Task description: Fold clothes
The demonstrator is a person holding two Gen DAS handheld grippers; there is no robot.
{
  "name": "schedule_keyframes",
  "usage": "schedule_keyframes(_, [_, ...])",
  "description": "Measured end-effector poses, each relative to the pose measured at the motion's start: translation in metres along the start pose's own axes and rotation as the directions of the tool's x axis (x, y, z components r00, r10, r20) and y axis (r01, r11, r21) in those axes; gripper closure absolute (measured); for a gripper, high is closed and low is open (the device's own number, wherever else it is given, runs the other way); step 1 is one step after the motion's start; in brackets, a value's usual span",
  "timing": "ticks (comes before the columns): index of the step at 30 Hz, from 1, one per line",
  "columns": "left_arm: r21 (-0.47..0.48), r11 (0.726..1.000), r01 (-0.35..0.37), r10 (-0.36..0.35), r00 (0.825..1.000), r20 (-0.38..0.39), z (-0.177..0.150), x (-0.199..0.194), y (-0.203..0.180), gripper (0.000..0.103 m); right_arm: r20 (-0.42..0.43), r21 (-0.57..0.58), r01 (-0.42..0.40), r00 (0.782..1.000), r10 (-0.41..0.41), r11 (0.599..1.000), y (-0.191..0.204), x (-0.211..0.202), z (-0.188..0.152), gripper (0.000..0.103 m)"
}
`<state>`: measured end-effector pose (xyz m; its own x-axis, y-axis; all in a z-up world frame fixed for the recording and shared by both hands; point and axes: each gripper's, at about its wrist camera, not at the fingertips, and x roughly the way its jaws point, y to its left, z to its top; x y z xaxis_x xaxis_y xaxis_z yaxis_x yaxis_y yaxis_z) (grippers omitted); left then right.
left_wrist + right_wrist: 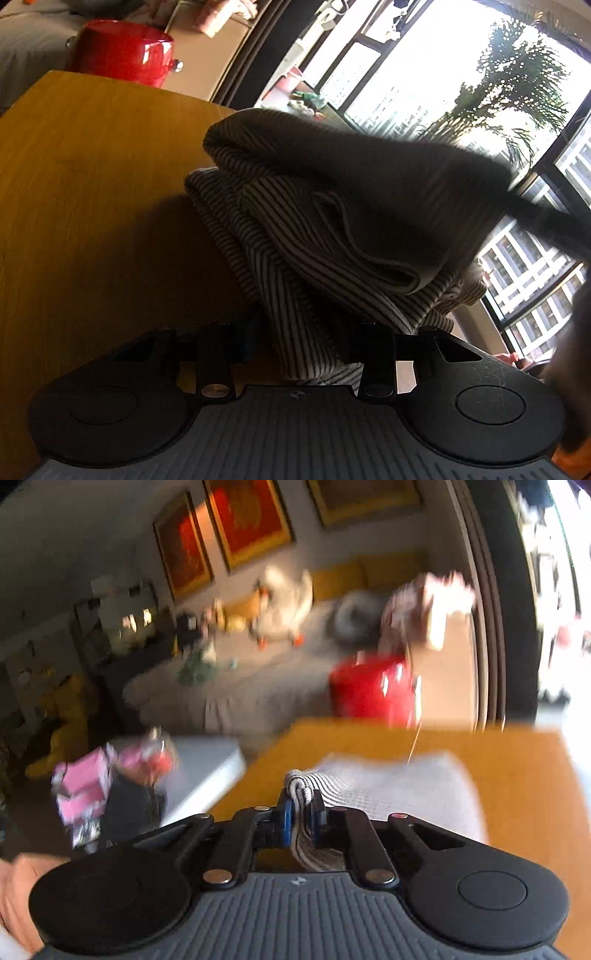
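Right tongs pinch striped garment (left tongs spread).

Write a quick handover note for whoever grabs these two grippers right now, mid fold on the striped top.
Right gripper: shut on a bunched edge of the striped garment, blue pads pinching it.
Left gripper: fingers spread wide, cloth hanging down between them; whether it actually grips is not clear.
Garment: lifted and bunched over the wooden table; in the right wrist view the rest of it lies on the tabletop.
Done: cloth picked up, partly doubled over.
Left: lay it flat, finish the folds, smooth it out.
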<state>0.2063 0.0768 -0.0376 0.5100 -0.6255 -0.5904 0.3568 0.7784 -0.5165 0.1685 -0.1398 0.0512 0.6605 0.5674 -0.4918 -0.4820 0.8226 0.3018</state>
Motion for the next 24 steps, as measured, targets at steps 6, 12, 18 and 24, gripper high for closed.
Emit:
schedule_keyframes(6, [0.011, 1.000, 0.000, 0.000, 1.000, -0.014, 0.002, -0.009, 0.007, 0.054, -0.082, 0.143, -0.019, 0.996, 0.031, 0.990, -0.034, 0.015, -0.024, 0.094])
schedule_keyframes(12, [-0.047, 0.997, -0.060, 0.064, 0.993, 0.096, 0.022, -0.041, 0.019, 0.046, -0.107, -0.130, 0.051, 0.992, -0.065, 0.990, 0.010, 0.013, -0.045, 0.093])
schedule_keyframes(18, [0.054, 0.998, 0.025, -0.033, 0.987, 0.156, 0.044, -0.037, -0.017, 0.048, -0.078, -0.361, 0.133, 0.982, -0.173, 0.923, 0.051, 0.017, -0.066, 0.091])
schedule_keyframes(24, [0.110, 0.994, -0.012, 0.002, 0.996, 0.087, 0.040, 0.003, -0.027, 0.067, -0.061, -0.339, 0.098, 0.990, -0.126, 0.936, 0.046, 0.005, -0.053, 0.080])
